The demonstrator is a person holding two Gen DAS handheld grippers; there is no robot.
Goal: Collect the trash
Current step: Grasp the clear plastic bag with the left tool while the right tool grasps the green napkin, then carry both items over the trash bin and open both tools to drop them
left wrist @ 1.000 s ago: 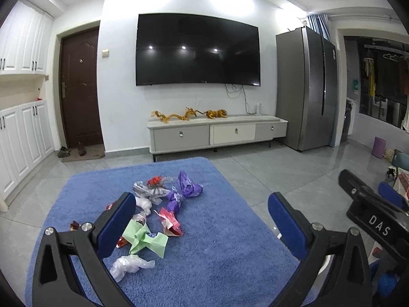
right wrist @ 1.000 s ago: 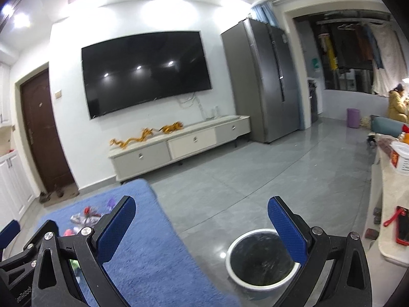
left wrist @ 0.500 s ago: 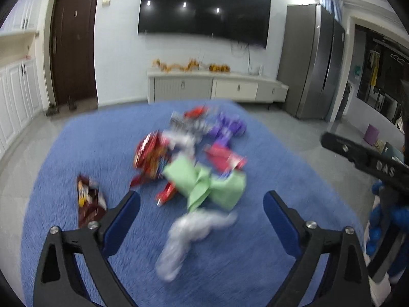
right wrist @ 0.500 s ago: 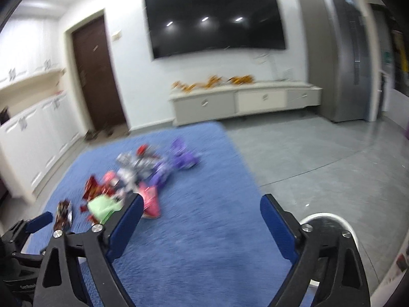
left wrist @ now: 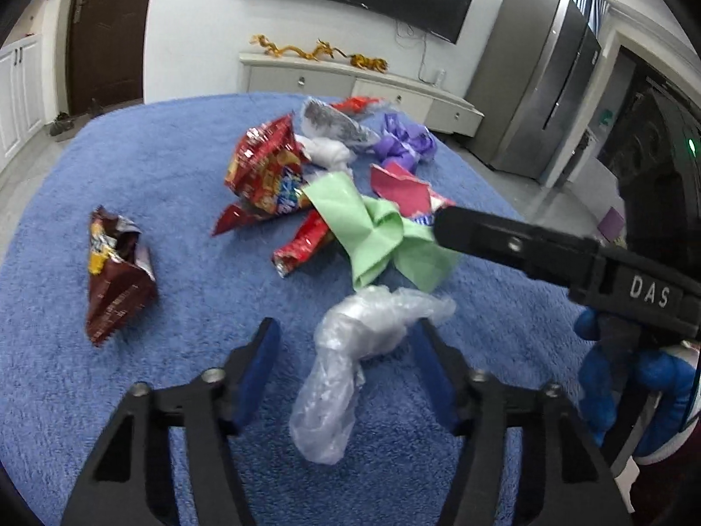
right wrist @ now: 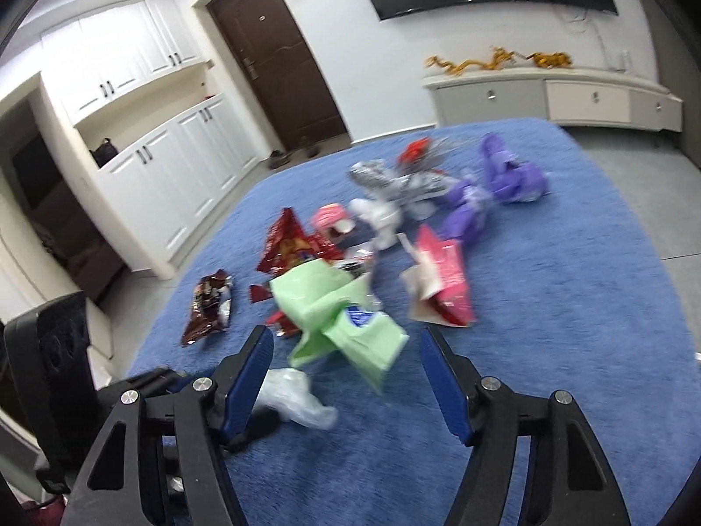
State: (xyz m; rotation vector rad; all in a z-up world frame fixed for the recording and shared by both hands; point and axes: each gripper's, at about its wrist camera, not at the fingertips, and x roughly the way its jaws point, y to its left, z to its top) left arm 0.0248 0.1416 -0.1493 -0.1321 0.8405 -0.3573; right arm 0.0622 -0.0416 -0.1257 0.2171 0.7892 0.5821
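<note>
1. Clear crumpled plastic bag now lies between the wide-spread fingers of the left gripper; a second ago that gripper faced the television.
2. Green paper, at twelve o'clock from the right gripper, sits just ahead of its wide fingers.
3. Both have dropped to the blue rug, so pickup looks imminent.

- Left gripper: two black arms with blue-padded fingers, spread wide apart and angled downward, nothing pinched between them.
- Right gripper: the same build, blue-padded fingers spread wide and angled downward, holding nothing.
- In the left wrist view, the right gripper's black body reaches in from the right edge, held by a blue-gloved hand.
</note>
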